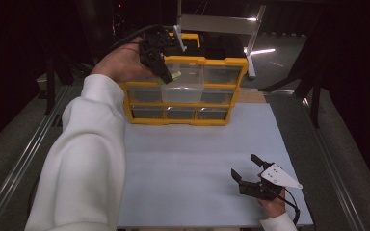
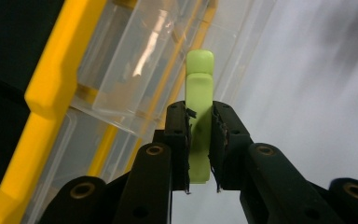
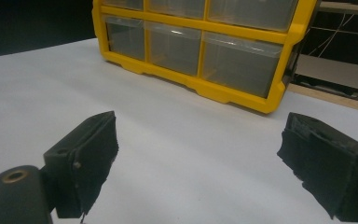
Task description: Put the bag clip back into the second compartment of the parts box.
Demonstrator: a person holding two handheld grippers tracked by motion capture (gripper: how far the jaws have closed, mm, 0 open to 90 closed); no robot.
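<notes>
- The step in hand looks like putting a small part into a drawer: the person's left gripper point(image 1: 166, 72) holds a pale green, flat plastic piece with a rounded tip point(image 2: 198, 121) over the yellow plastic organiser cabinet with clear drawers point(image 1: 185, 91) at the far side of the white table top point(image 1: 192, 159).
- In the high view the upper middle clear drawer point(image 1: 185, 86) seems pulled out toward the person, and the green piece hangs at its left edge, just above the opening.
- To do this well, the left hand should probably carry the piece a little further over the open tray, so that its lower end is inside the walls before the jaws let go; a release at the rim could tip it onto the table or into the gap beside the drawer.
- A low, slow drop would suit it, as the piece is light and may bounce off hard plastic.
- The left gripper is clamped on the green piece: in the left gripper view both pads point(image 2: 179, 140) press its flat sides near the middle, with the rounded end standing out beyond the jaw tips.
- The right gripper point(image 1: 248, 174) rests near the front right of the table, well apart from the cabinet. Its jaws are spread wide, with nothing between them and nothing touched, as the right gripper view confirms point(image 3: 205, 172).
</notes>
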